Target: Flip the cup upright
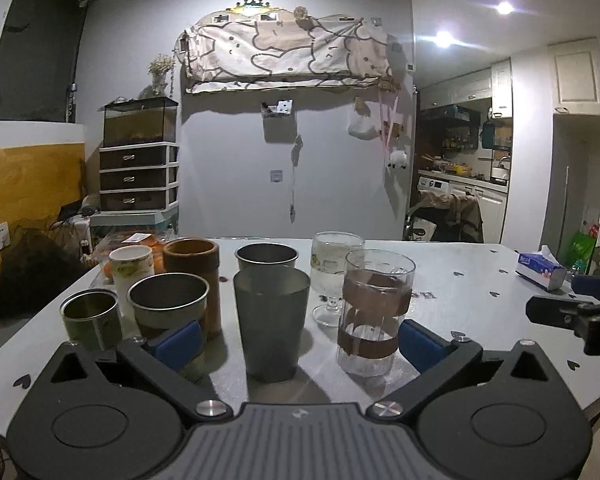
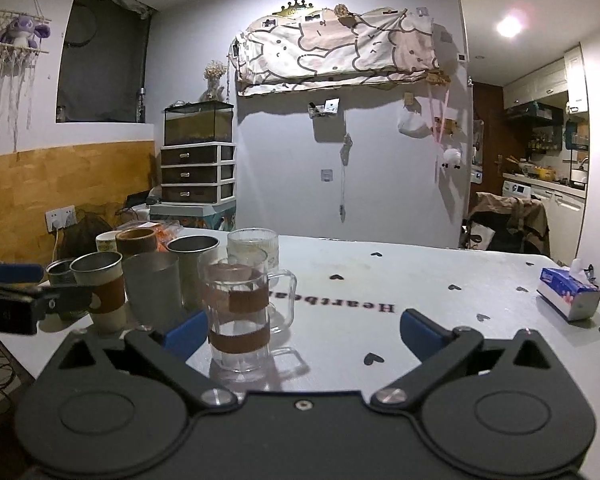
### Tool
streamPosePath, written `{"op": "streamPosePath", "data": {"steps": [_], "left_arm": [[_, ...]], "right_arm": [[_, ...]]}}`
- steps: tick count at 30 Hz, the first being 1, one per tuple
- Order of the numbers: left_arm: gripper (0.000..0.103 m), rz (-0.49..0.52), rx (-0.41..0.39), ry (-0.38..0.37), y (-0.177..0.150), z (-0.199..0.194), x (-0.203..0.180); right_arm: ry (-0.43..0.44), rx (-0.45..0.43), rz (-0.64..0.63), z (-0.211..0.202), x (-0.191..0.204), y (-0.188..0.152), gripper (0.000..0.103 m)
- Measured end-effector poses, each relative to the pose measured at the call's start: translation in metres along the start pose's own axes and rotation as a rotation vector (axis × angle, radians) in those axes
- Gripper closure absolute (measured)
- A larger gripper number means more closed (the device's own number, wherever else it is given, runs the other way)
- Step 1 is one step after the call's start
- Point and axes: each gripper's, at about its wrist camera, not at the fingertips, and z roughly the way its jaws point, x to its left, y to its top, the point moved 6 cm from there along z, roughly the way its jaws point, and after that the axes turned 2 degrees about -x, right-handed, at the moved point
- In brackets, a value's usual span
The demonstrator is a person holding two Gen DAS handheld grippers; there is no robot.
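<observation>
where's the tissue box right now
The tissue box sits alone near the table's right edge in both wrist views, well right of the cup cluster and the glass mug.

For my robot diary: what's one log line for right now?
left gripper: open, empty | right gripper: open, empty | cups: upright on table

Lived-in home, dining corner: heart-print table [image 2: 420,280], plastic drawer unit [image 2: 198,174] under fish tank [image 2: 198,122], kitchen counter [image 1: 464,178] beyond doorway (washing machine [image 2: 516,190] below), plush toy [image 2: 22,32].
</observation>
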Motion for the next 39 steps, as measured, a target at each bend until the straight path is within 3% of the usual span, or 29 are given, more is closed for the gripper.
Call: {"op": "streamPosePath", "data": {"steps": [39], "left_arm": [[0.000, 0.011, 0.014, 0.010, -0.001, -0.019, 0.003]], "right_arm": [[-0.020, -0.010, -0.023, -0.022, 0.011, 0.001, 0.000]]}}
